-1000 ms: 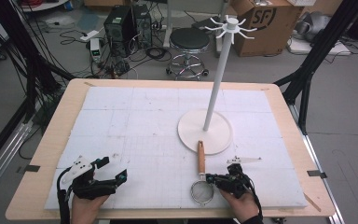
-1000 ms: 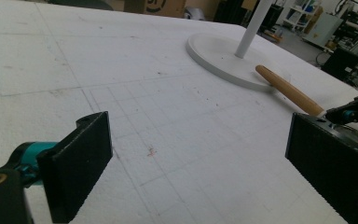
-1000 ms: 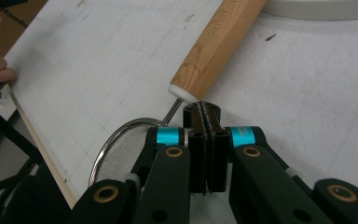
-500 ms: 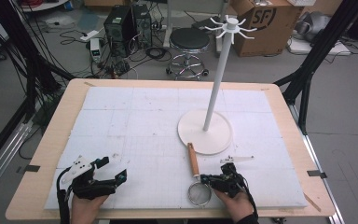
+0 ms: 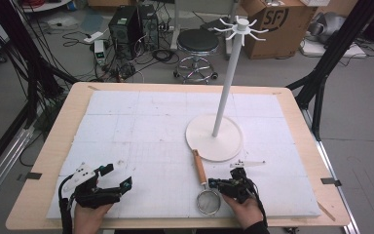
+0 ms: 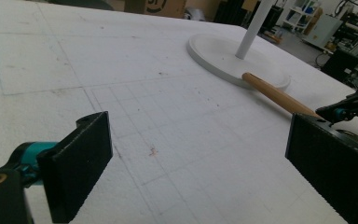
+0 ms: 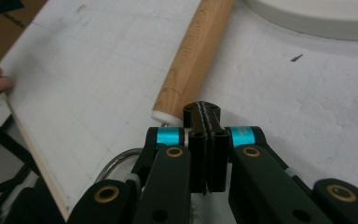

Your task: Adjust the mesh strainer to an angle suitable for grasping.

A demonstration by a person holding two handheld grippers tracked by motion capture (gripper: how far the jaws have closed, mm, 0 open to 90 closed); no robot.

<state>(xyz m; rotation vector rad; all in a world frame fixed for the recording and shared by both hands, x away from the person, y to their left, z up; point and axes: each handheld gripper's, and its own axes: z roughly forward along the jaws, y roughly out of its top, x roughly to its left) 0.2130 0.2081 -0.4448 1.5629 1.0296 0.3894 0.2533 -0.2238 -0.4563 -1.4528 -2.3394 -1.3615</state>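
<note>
Wood-handled strainer (image 5: 202, 181) is lying near the table's front edge; right gripper (image 5: 217, 184), jaws pressed together, is touching it; left gripper (image 5: 119, 176) is gaping wide, empty.

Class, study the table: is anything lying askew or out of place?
Yes. The wooden-handled strainer lies flat and slanted on the white mat, its handle tip resting against the hook stand's round base and its wire ring near the front edge. The stand's hooks are bare.
</note>
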